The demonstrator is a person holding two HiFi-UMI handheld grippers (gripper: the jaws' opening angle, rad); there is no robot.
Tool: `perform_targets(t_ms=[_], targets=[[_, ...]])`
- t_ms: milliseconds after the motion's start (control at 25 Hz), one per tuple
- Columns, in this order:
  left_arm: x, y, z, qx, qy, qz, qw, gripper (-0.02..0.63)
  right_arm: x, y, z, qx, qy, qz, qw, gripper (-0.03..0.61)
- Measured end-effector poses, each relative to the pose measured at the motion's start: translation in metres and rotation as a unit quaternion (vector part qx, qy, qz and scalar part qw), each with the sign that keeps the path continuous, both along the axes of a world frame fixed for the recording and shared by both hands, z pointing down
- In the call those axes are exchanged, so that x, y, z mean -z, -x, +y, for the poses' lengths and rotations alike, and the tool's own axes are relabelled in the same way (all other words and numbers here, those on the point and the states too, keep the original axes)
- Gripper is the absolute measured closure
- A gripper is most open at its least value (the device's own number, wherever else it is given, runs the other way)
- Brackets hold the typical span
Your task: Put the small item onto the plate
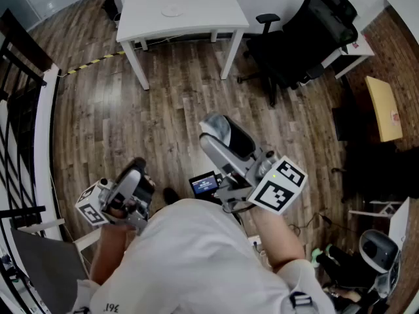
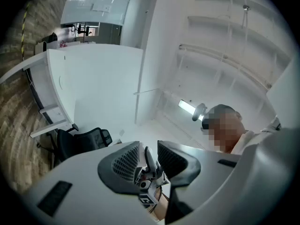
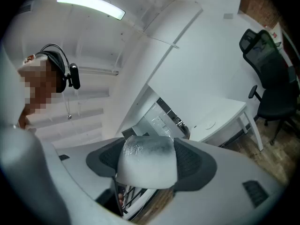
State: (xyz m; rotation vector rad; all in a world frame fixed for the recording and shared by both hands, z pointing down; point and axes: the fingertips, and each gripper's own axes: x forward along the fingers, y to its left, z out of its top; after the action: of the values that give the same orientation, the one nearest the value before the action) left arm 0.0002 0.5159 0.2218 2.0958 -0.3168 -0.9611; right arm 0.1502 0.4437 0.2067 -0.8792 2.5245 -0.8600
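My right gripper [image 1: 221, 135] is held up at chest height, shut on the small item [image 1: 218, 127], a cloudy white-grey block. In the right gripper view the item [image 3: 147, 165] fills the space between the dark pads [image 3: 192, 161]. The plate [image 1: 172, 10] is a small white disc on the white table [image 1: 203, 15] across the room, and it also shows far off in the right gripper view [image 3: 210, 124]. My left gripper [image 1: 136, 174] is low on the left. Its jaws [image 2: 149, 146] stand a little apart with nothing between them and point up at the ceiling.
A black office chair [image 1: 308, 31] stands to the right of the table. Wooden floor [image 1: 177, 103] lies between me and the table. A black-and-white railing [image 1: 29, 110] runs along the left. A yellow board [image 1: 383, 106] and other gear sit on the right.
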Motion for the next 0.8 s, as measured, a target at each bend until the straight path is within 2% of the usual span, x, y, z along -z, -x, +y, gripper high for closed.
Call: perform_targets(t_ms=[440,800], targets=[[0.003,-0.012,-0.006,0.0,-0.014,-0.007,0.9999,0.5,0.006,-0.007,-0.006,-0.006,-0.039,0.04,0.998,0.265],[-0.01,-0.011,-0.008,-0.003,-0.002,-0.015,0.9999,0.5,-0.01,0.0,-0.008,-0.008,-0.036,0.072,0.997,0.264]])
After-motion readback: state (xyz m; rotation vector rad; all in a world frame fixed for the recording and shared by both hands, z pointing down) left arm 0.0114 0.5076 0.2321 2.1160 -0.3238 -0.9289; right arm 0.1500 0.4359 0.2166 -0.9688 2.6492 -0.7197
